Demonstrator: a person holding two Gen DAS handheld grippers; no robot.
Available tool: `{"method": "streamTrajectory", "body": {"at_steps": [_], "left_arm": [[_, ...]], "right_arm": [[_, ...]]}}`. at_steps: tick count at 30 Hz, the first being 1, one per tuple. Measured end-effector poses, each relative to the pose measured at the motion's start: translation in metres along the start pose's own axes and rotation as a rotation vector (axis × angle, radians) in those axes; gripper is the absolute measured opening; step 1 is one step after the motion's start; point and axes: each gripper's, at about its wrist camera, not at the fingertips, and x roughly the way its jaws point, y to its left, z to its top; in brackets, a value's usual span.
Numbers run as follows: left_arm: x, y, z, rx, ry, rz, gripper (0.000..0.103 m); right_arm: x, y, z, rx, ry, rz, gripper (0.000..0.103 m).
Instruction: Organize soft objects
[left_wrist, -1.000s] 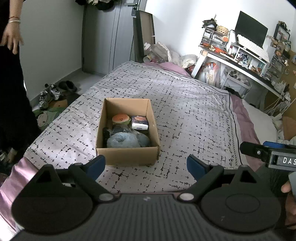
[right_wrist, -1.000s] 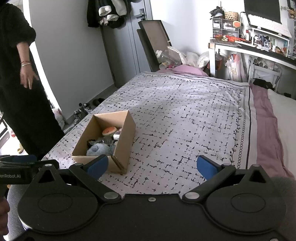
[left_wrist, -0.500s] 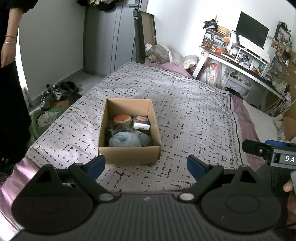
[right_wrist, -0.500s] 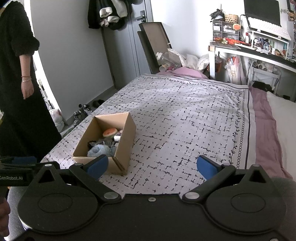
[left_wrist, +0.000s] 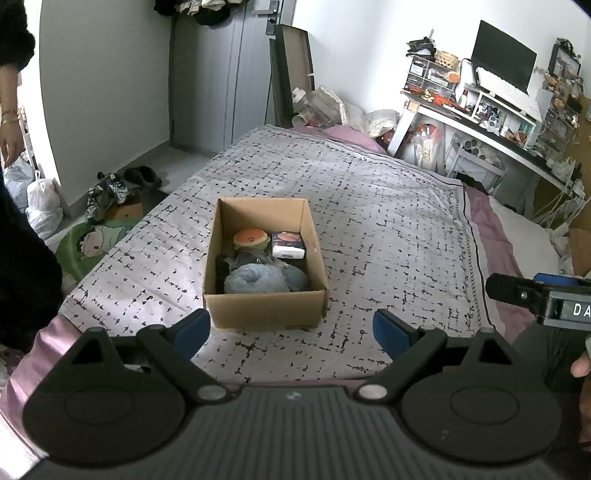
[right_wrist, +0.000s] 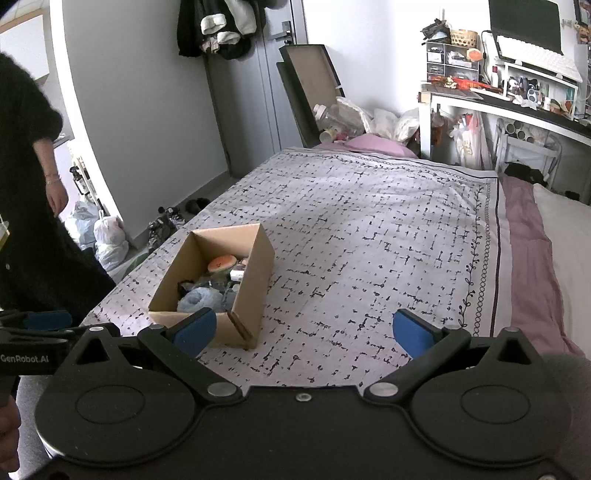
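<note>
Open cardboard box (left_wrist: 264, 306) on a bed (left_wrist: 388, 229) spread with a pale cover printed in black dashes, lying near the cover's near-left corner, seen straight ahead from the left wrist and low to the left from the right wrist; inside the box, soft things packed close: a light-blue fluffy bundle (left_wrist: 256, 279) against the near wall, a burger-shaped plush (left_wrist: 250, 238) toward the far wall, a small white-and-dark packet (left_wrist: 287, 244) just beside the plush on its right, something dark tucked along the left wall, too shadowed to tell; left gripper (left_wrist: 291, 328) hovering short of the box, jaws spread wide, blue pads (left_wrist: 192, 329) apart and bare, nothing between them but bedcover and the box's near wall beyond; right gripper (right_wrist: 301, 328) likewise held above the bed, jaws wide apart and empty, the box off past its left pad; each gripper glimpsed at the edge of the other's view; a person in black (right_wrist: 33, 221) standing at the left of the bed, one hand (right_wrist: 57, 195) hanging down; white plastic bags (right_wrist: 107, 236) and shoes (left_wrist: 107, 192) on the floor by the grey wall; clothes (right_wrist: 218, 27) hung on the door; a crowded white desk (left_wrist: 491, 122) with a dark monitor (left_wrist: 504, 61) at the far right; pink sheet (right_wrist: 528, 251) showing along the right side of the bed.
</note>
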Motion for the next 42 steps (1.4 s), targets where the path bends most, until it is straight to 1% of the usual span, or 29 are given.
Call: {"method": "streamTrajectory", "body": {"at_steps": [36, 42], "left_arm": [[0.0006, -0.0011, -0.0026, 0.013, 0.012, 0.013, 0.094], [-0.0025, -0.0023, -0.0034, 0.017, -0.007, 0.023, 0.094]], "right_arm": [[-0.0003, -0.0056, -0.0014, 0.010, 0.006, 0.001, 0.103], [-0.0003, -0.0063, -0.0009, 0.010, 0.008, 0.000, 0.103]]}}
